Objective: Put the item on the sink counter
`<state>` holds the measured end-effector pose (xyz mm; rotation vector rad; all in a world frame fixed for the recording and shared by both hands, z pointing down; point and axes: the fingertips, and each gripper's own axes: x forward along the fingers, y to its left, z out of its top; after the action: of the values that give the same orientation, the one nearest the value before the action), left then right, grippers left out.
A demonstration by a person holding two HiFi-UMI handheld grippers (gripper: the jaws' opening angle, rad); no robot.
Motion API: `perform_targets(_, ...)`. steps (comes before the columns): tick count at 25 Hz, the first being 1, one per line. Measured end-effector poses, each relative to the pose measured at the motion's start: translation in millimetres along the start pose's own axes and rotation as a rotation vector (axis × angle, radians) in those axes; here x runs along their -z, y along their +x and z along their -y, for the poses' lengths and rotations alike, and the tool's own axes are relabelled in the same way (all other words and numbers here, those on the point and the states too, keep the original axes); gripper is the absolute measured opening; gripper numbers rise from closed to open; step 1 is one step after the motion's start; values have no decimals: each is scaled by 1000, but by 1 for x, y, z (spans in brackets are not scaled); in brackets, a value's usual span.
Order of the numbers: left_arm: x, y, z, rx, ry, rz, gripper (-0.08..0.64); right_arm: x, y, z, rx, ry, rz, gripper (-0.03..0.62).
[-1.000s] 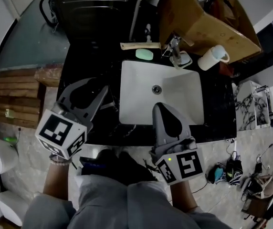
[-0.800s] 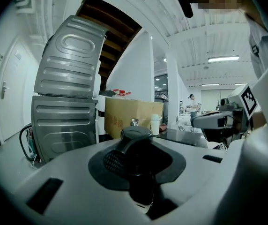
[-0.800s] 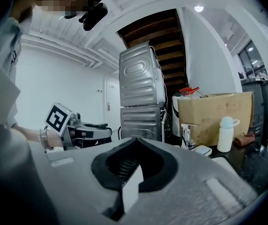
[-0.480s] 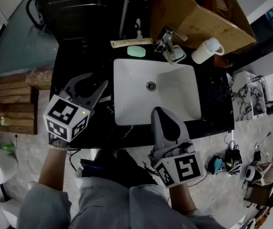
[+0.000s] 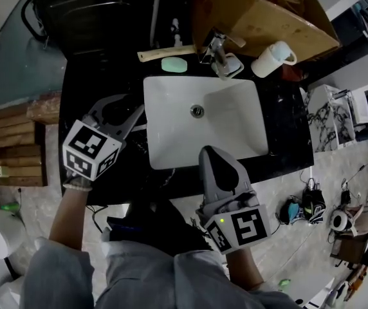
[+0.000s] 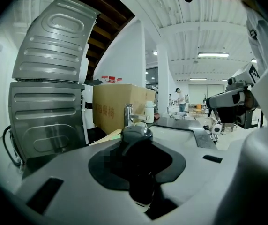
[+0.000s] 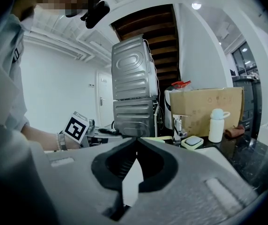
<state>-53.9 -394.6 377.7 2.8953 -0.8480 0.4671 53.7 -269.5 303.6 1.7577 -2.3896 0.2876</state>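
My left gripper [image 5: 136, 103] is shut on a dark capped bottle [image 5: 114, 112], held over the black sink counter [image 5: 94, 76] just left of the white basin [image 5: 203, 121]. In the left gripper view the bottle [image 6: 137, 135] fills the hollow between the jaws of that gripper [image 6: 141, 148], its round cap pointing away from me. Whether the bottle touches the counter is hidden. My right gripper [image 5: 212, 152] is shut with nothing in it, hovering at the basin's near edge; its tips [image 7: 136, 143] meet in the right gripper view.
Behind the basin are a faucet [image 5: 213, 49], a green soap bar [image 5: 174, 64], a soap dish [image 5: 233, 64], a wooden brush [image 5: 165, 52] and a white cup [image 5: 271, 58]. A cardboard box [image 5: 261, 11] and a grey washing machine [image 5: 100, 5] stand further back.
My left gripper has sunk toward the counter with the dark bottle and drawn closer to the basin's left side. The right gripper has lowered slightly, still shut.
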Motion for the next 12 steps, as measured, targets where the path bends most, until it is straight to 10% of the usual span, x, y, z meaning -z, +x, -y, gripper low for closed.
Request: perform_targets(12, 16, 13, -5, 77, 44, 22, 89, 10, 7, 1, 15, 14, -28, -3)
